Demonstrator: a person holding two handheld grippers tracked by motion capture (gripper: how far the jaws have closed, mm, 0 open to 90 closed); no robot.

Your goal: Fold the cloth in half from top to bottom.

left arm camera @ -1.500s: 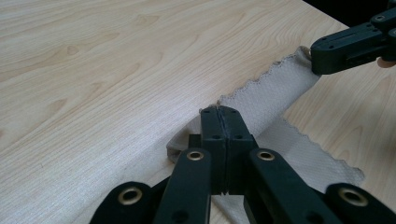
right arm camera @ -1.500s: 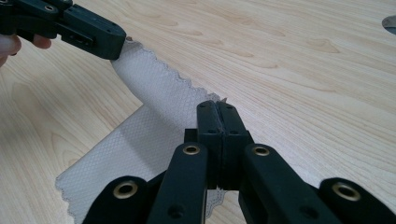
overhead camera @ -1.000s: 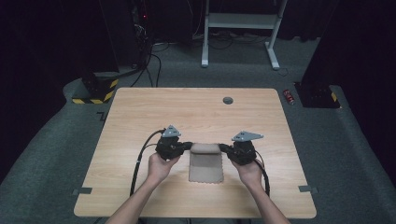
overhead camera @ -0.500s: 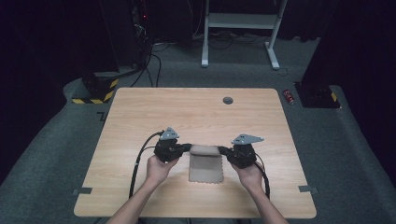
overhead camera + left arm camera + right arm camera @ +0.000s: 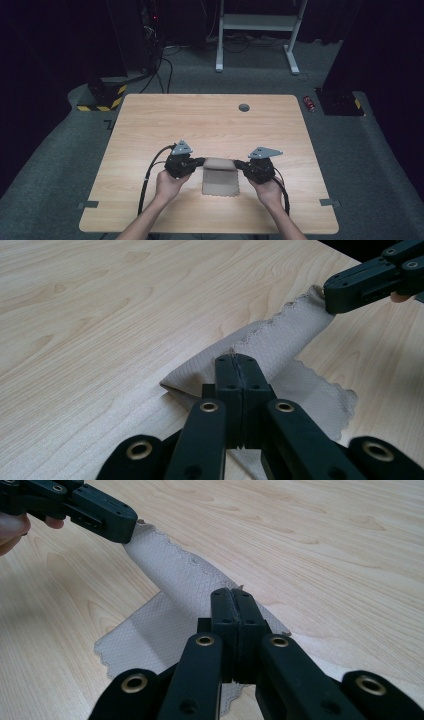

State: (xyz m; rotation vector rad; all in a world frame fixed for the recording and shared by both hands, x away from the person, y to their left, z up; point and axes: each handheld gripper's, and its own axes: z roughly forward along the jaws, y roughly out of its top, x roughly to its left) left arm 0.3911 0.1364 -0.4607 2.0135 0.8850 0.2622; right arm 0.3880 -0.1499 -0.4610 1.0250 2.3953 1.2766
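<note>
Table (image 5: 150, 130) bare ahead of and beside cloth (image 5: 218, 180): open passage there. Small round disc (image 5: 244, 107) near far edge, well apart from cloth.

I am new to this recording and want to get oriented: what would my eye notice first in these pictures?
First, the beige cloth at the near middle of the wooden table, its far edge lifted. The left hand-held gripper and the right hand-held gripper are each shut on one end of that edge. Beyond, a small dark round spot sits near the table's far edge.
</note>
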